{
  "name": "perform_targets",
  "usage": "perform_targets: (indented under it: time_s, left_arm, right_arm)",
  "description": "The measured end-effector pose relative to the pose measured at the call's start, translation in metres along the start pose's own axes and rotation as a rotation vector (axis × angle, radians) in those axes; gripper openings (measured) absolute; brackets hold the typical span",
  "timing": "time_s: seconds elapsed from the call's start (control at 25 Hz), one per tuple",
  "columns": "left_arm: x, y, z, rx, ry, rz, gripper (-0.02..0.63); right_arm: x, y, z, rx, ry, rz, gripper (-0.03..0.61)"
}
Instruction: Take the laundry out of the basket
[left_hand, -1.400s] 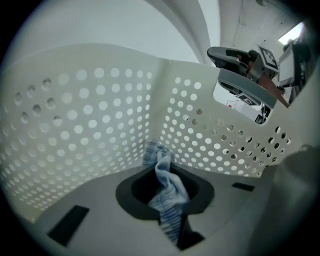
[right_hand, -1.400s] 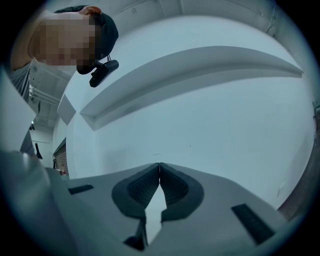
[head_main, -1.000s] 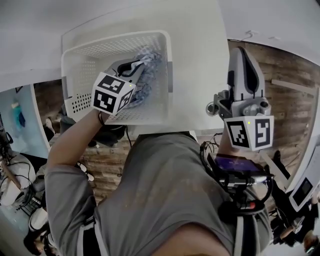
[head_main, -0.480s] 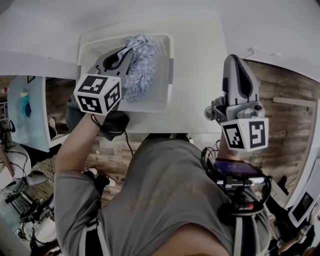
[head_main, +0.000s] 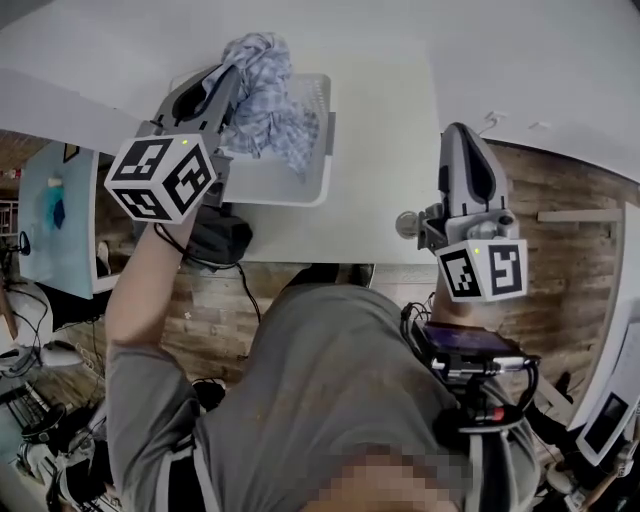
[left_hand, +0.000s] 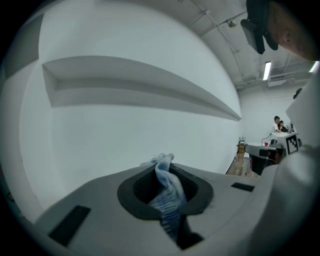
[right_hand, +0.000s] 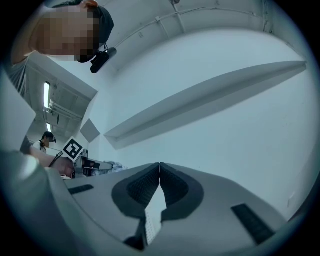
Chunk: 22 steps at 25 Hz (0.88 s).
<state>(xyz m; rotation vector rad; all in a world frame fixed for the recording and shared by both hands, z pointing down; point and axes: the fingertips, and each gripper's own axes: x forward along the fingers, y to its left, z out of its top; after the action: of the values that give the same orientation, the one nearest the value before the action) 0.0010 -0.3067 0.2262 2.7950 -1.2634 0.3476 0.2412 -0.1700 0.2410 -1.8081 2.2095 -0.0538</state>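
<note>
Gripping a crumpled blue-and-white checked cloth (head_main: 265, 95), the left gripper (head_main: 228, 75) holds it just above the white perforated plastic basket (head_main: 318, 150). The right gripper (head_main: 463, 140) is closed and empty; setting the cloth aside remains.

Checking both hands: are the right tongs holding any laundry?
No, the right tongs are closed tip to tip with nothing between them.

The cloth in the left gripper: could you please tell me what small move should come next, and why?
The left gripper is clamped on the blue checked cloth, which hangs above the basket with its tail over the inside. So probably carry it sideways, clear of the rim, over the bare table.
</note>
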Motion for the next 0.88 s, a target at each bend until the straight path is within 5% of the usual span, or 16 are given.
perform_targets:
  time_s: [0.4,0.88]
  left_arm:
    - [-0.031,-0.042,0.1,0.024,-0.217,-0.039,0.037]
    - [-0.047,-0.136,0.18,0.006,-0.379,-0.257,0.037]
  right_arm:
    - [-0.028,-0.005,0.022,-0.017,-0.049,0.001,0.008]
    - [-0.086,-0.027,0.059,-0.068,-0.106,-0.108,0.008]
